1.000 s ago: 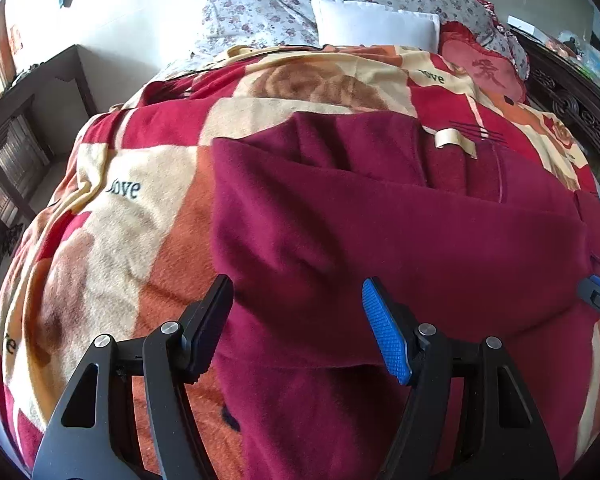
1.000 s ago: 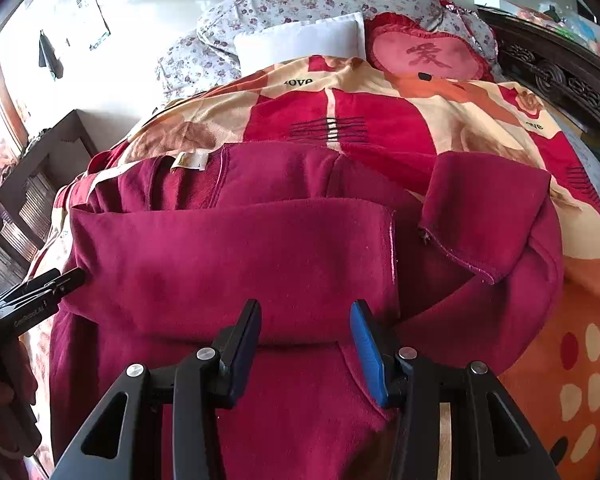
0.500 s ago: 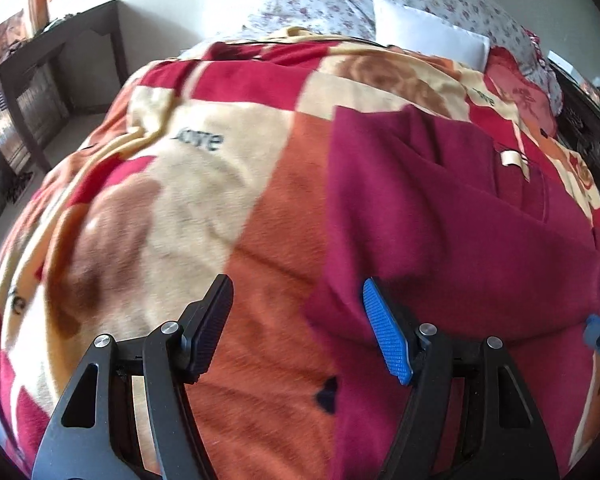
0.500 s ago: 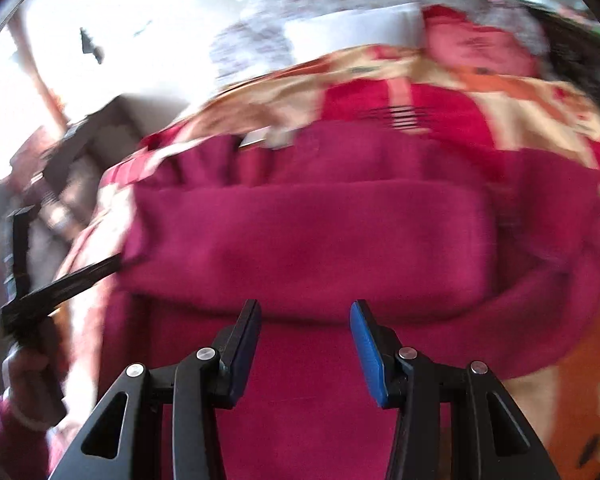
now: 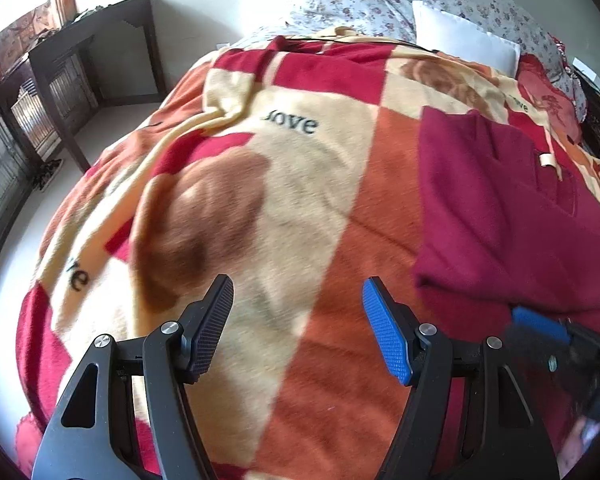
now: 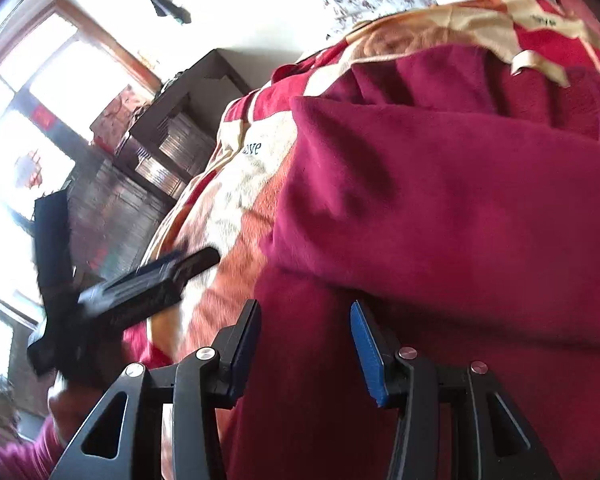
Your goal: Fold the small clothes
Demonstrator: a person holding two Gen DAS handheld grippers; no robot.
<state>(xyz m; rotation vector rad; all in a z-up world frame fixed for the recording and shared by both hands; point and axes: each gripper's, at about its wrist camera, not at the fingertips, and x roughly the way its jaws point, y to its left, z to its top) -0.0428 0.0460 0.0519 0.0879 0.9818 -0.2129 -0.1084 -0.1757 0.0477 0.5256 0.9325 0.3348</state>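
Left hand-held gripper (image 5: 296,330) hovering spread, empty, over checked red-and-cream fleece blanket (image 5: 300,184); right hand-held gripper (image 6: 305,344) gaping, empty, over folded maroon fleece garment (image 6: 440,200) at frame right.

Maroon garment (image 5: 512,220) — right part cut off by frame edge

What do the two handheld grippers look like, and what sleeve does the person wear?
Both are alike: the left gripper and right gripper have black plastic arms with triangular cut-outs and silver rivets. One finger carries a black textured pad, the other a blue textured pad. No cables show. The sleeve looks magenta.
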